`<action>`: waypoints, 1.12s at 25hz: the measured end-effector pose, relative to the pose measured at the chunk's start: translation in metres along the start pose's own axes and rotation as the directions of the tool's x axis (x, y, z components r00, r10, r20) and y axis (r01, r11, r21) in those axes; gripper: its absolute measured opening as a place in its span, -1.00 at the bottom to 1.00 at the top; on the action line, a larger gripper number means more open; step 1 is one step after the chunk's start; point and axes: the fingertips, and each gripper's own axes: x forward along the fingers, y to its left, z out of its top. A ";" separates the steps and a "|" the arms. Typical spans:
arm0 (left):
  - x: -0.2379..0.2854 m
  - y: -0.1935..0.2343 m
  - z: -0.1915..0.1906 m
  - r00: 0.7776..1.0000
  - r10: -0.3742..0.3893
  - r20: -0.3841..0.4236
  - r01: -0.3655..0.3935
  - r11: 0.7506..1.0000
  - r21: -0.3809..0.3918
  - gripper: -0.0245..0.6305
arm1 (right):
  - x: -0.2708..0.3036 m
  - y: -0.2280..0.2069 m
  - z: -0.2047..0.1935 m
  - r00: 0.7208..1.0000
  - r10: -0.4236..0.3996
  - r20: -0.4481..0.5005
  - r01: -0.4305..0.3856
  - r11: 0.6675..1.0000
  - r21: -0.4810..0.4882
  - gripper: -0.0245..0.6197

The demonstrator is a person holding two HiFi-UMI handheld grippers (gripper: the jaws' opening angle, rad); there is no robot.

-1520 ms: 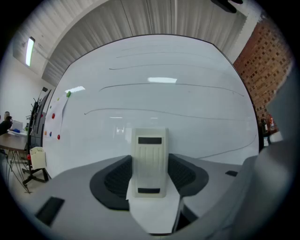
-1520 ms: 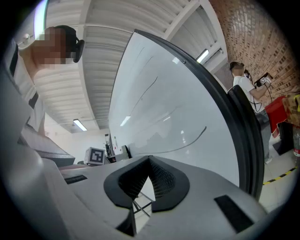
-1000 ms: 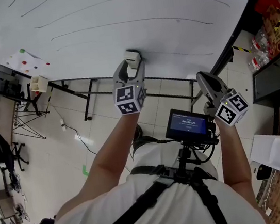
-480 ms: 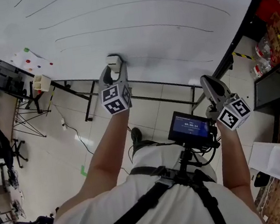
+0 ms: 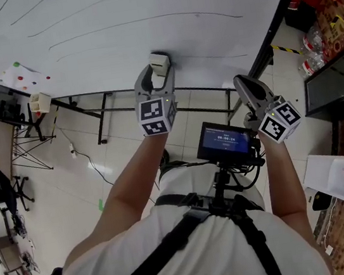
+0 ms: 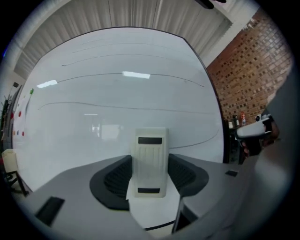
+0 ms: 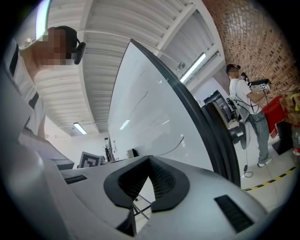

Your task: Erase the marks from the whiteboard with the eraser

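Note:
A big whiteboard fills the top of the head view, crossed by several long thin dark lines. My left gripper is shut on a cream eraser and holds it against the board's lower part, near the bottom edge. In the left gripper view the eraser stands upright between the dark pads, with the board and its lines right ahead. My right gripper hangs shut and empty off the board's lower right corner; its jaws meet at the tips.
Black frame legs stand under the board. A small cream box and coloured magnets sit at the board's lower left. A chest-mounted screen is below my grippers. Another person stands beyond the board's right edge.
My left gripper swept the eraser left along the board's lower part, then back right to about where it started. The right gripper stayed shut and barely moved.

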 end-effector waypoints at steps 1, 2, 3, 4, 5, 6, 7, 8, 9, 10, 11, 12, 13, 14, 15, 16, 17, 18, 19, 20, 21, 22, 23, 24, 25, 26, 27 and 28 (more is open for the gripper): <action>0.002 -0.011 -0.002 0.999 -0.044 -0.004 0.044 0.999 0.017 -0.10 | -0.001 -0.001 -0.001 1.000 -0.004 -0.004 0.004 1.000 -0.001 -0.86; 0.004 -0.020 -0.005 0.996 -0.085 -0.008 0.086 0.996 0.031 -0.10 | -0.001 -0.001 -0.001 1.000 -0.007 -0.007 0.007 1.000 -0.004 -0.86; 0.006 -0.026 -0.007 0.993 -0.117 -0.011 0.117 0.992 0.039 -0.10 | -0.002 -0.001 -0.002 1.000 -0.008 -0.007 0.008 1.000 -0.005 -0.86; 0.007 -0.029 -0.010 0.990 -0.138 -0.013 0.138 0.990 0.041 -0.10 | -0.003 -0.001 -0.003 1.000 -0.009 -0.007 0.009 1.000 -0.004 -0.86; 0.006 -0.029 -0.012 0.988 -0.151 -0.019 0.152 0.988 0.038 -0.10 | -0.003 -0.001 -0.004 1.000 -0.010 -0.007 0.010 1.000 -0.001 -0.86; 0.005 -0.025 -0.014 0.988 -0.155 -0.026 0.156 0.987 0.032 -0.10 | -0.003 -0.001 -0.006 1.000 -0.011 -0.008 0.011 1.000 0.000 -0.86; 0.004 -0.018 -0.014 0.989 -0.146 -0.026 0.146 0.989 0.023 -0.10 | -0.004 -0.002 -0.007 1.000 -0.012 -0.011 0.012 1.000 -0.001 -0.86; 0.004 -0.007 -0.014 0.993 -0.118 -0.018 0.118 0.993 0.010 -0.10 | -0.004 -0.003 -0.007 1.000 -0.015 -0.013 0.015 1.000 -0.003 -0.86; 0.003 0.006 -0.014 0.997 -0.073 -0.009 0.073 0.997 -0.008 -0.10 | -0.006 -0.004 -0.006 1.000 -0.019 -0.012 0.019 1.000 -0.004 -0.86; 0.001 0.020 -0.015 1.000 -0.015 -0.009 0.015 1.000 -0.026 -0.10 | -0.009 -0.007 -0.006 1.000 -0.022 -0.009 0.022 1.000 -0.002 -0.86; -0.002 0.033 -0.018 0.999 0.049 -0.020 -0.049 0.998 -0.037 -0.10 | -0.014 -0.009 -0.005 1.000 -0.024 -0.005 0.024 1.000 0.001 -0.86; -0.005 0.045 -0.020 0.993 0.111 -0.034 -0.112 0.993 -0.041 -0.10 | -0.019 -0.011 -0.004 1.000 -0.025 -0.003 0.025 1.000 0.003 -0.86; -0.008 0.057 -0.021 0.986 0.161 -0.046 -0.163 0.986 -0.043 -0.10 | -0.022 -0.013 -0.003 1.000 -0.026 -0.002 0.026 1.000 0.002 -0.86; -0.011 0.067 -0.020 0.980 0.194 -0.051 -0.196 0.980 -0.045 -0.10 | -0.022 -0.013 -0.003 1.000 -0.027 -0.004 0.027 1.000 0.001 -0.86; -0.012 0.076 -0.017 0.977 0.209 -0.050 -0.211 0.976 -0.044 -0.10 | -0.019 -0.011 -0.003 1.000 -0.028 -0.005 0.028 1.000 0.002 -0.86; -0.012 0.081 -0.014 0.977 0.208 -0.045 -0.210 0.977 -0.037 -0.10 | -0.015 -0.008 -0.003 1.000 -0.030 -0.007 0.030 1.000 0.005 -0.86; -0.011 0.081 -0.011 0.980 0.196 -0.038 -0.197 0.980 -0.027 -0.10 | -0.010 -0.006 -0.004 0.999 -0.031 -0.009 0.031 0.999 0.007 -0.86; -0.008 0.075 -0.009 0.984 0.177 -0.032 -0.177 0.984 -0.017 -0.10 | -0.007 -0.004 -0.005 0.999 -0.032 -0.011 0.032 0.999 0.008 -0.86; -0.005 0.065 -0.008 0.987 0.158 -0.027 -0.158 0.987 -0.011 -0.10 | -0.006 -0.004 -0.006 0.999 -0.032 -0.013 0.032 0.999 0.008 -0.86; -0.001 0.053 -0.007 0.990 0.141 -0.025 -0.141 0.990 -0.011 -0.10 | -0.007 -0.005 -0.007 0.999 -0.031 -0.014 0.031 0.999 0.005 -0.86; 0.002 0.038 -0.008 0.992 0.125 -0.023 -0.125 0.992 -0.013 -0.10 | -0.010 -0.007 -0.007 0.999 -0.031 -0.014 0.031 1.000 0.004 -0.86; 0.006 0.020 -0.008 0.994 0.106 -0.024 -0.106 0.994 -0.014 -0.10 | -0.015 -0.011 -0.008 0.999 -0.034 -0.015 0.034 0.999 0.005 -0.86; 0.009 0.002 -0.008 0.996 0.082 -0.025 -0.082 0.997 -0.010 -0.10 | -0.019 -0.014 -0.008 0.999 -0.038 -0.016 0.038 0.999 0.008 -0.86; 0.012 -0.015 -0.006 0.998 0.053 -0.028 -0.053 0.999 0.000 -0.10 | -0.021 -0.016 -0.008 0.999 -0.043 -0.016 0.043 0.999 0.011 -0.86; 0.015 -0.028 -0.003 0.999 0.022 -0.031 -0.021 1.000 0.015 -0.10 | -0.021 -0.015 -0.007 0.999 -0.047 -0.016 0.048 0.999 0.015 -0.86; 0.016 -0.038 0.001 0.999 -0.008 -0.033 0.009 0.999 0.034 -0.11 | -0.018 -0.013 -0.006 0.999 -0.051 -0.015 0.051 0.999 0.019 -0.86; 0.018 -0.044 0.004 0.999 -0.031 -0.032 0.033 0.998 0.051 -0.11 | -0.014 -0.010 -0.004 0.998 -0.053 -0.014 0.053 0.998 0.019 -0.86; 0.019 -0.048 0.007 0.998 -0.047 -0.029 0.049 0.997 0.061 -0.11 | -0.012 -0.008 -0.002 0.998 -0.054 -0.014 0.054 0.998 0.017 -0.86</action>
